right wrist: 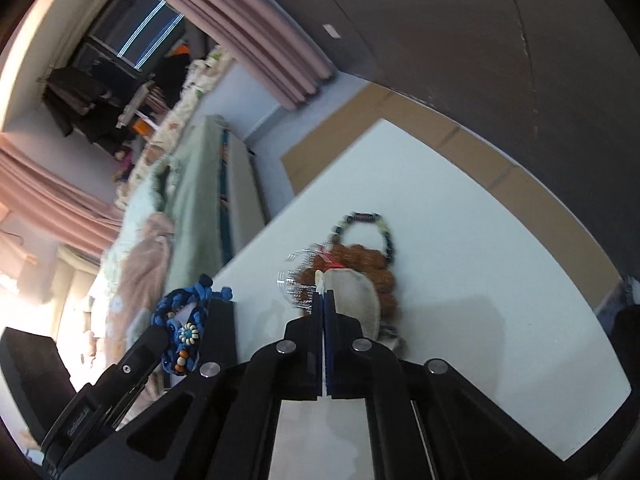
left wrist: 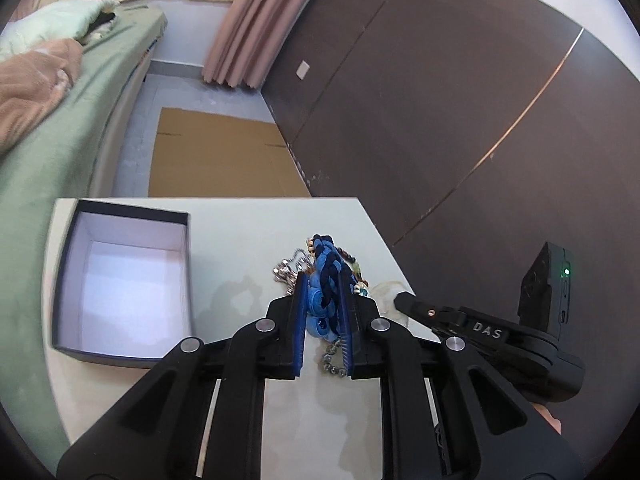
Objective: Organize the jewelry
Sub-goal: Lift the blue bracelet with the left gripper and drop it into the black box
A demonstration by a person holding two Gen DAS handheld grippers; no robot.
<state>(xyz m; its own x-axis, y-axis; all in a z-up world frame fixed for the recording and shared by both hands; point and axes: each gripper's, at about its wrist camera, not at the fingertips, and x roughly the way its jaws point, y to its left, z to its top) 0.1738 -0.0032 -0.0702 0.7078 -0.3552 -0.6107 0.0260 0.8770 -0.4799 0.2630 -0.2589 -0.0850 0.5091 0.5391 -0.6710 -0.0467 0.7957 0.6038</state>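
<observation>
A green-sheeted bed (left wrist: 60, 152) stands alongside a pale table (left wrist: 248, 240). On the table's left part sits an open dark box (left wrist: 124, 280) with a white lining. The left gripper (left wrist: 324, 284) is clenched on a blue braided bracelet (left wrist: 322, 276), held above a heap of chains and beads (left wrist: 292, 270) lying right of the box. The right gripper (right wrist: 324, 300) has its jaws pressed together with a whitish, shell-like piece (right wrist: 356, 300) just beside the fingers; whether it is pinched cannot be told. A brown bead bracelet (right wrist: 376, 264) and a dark bead loop (right wrist: 372, 220) lie touching on the table beyond it.
</observation>
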